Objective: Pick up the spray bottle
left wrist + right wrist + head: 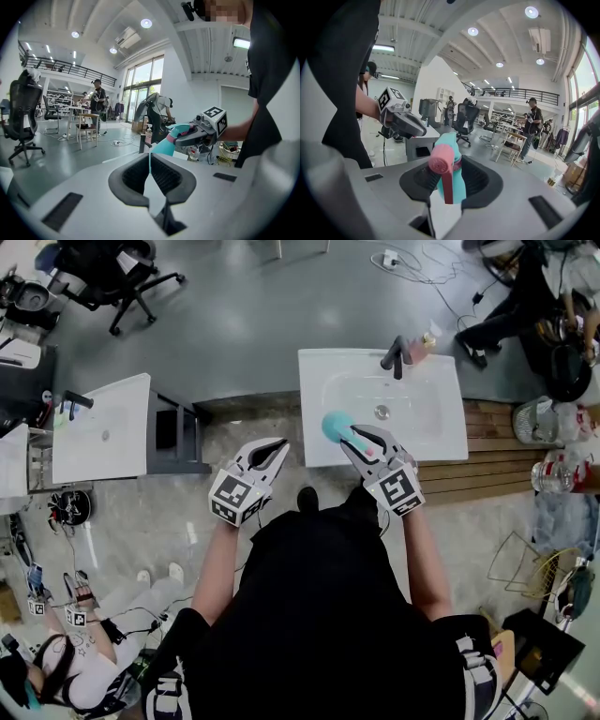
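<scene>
Far to the left of the large white rectangular washbasin (441,418) stands a second, smaller white washbasin (103,423). Beyond it is a black office chair on wheels (112,277), on the grey floor.

Nearer, just to the left of the large washbasin's front corner, the person's left hand holds the left claw (279,444). Its 2 jaws are pressed together at the tips and there is nothing between them. In the left gripper view the black ribbed pads (133,176) form a closed oval.

The right claw (356,439) is over the front left part of the large washbasin. It is pinching the teal plastic spray bottle with a pink nozzle (451,171) at the neck, with 1 pad on each side. The pink trigger hangs down toward the camera in the right gripper view. In the head view the round teal body (336,426) lies over the front left rim of the washbasin. In the left gripper view the bottle (164,144) is tilted, with its head higher than its body. I cannot tell if its base touches the washbasin.

At the back edge of the large washbasin stands a black tap (396,356). To the right of the washbasin are brown wooden slats (487,460).
</scene>
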### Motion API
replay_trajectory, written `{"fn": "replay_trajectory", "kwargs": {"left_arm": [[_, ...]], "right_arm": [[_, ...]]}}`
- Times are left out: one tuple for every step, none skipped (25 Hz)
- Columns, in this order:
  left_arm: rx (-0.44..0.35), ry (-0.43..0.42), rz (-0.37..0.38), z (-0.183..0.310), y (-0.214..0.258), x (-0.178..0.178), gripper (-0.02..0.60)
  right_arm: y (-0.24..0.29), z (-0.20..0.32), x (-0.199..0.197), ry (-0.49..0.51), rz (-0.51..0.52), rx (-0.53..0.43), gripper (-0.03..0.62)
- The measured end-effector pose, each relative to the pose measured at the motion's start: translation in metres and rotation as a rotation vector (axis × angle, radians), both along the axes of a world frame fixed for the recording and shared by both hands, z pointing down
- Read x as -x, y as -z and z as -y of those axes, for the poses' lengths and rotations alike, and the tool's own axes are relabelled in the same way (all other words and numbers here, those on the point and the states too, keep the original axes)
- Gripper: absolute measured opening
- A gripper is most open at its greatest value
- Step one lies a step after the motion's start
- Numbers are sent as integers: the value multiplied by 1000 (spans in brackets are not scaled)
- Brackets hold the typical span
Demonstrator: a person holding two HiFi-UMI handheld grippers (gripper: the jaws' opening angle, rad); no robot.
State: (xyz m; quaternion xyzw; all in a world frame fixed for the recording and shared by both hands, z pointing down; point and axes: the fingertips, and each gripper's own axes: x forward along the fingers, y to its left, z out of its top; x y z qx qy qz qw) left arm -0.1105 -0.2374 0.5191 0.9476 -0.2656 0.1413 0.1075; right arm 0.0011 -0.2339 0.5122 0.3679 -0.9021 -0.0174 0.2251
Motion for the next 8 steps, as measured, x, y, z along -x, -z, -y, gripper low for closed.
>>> {"fn": "replay_trajectory", "kwargs": {"left_arm": [[0, 0, 0, 0, 0, 0, 29], [-1, 1, 0, 0, 1, 1, 29], [-1, 2, 0, 0, 1, 1, 29], [0, 3, 0, -1, 1, 1, 29], [1, 3, 0, -2, 0, 1, 29], [2, 4, 0, -3, -1, 2, 29], [3, 5, 1, -4, -2, 2, 29], [5, 6, 1, -5, -3, 2, 29]], "right_arm": [[0, 0, 0, 1, -1, 1, 144], [-1, -1, 1, 2, -1, 1, 144], [-1, -1, 1, 2, -2, 2, 144], [-2, -2, 1, 3, -3, 3, 144], [-3, -3, 1, 4, -4, 4, 144], [-3, -3, 1, 5, -5, 4, 144], [-4, -4, 2, 6, -6, 4, 144], [-5, -5, 2, 6, -8, 5, 144]]}}
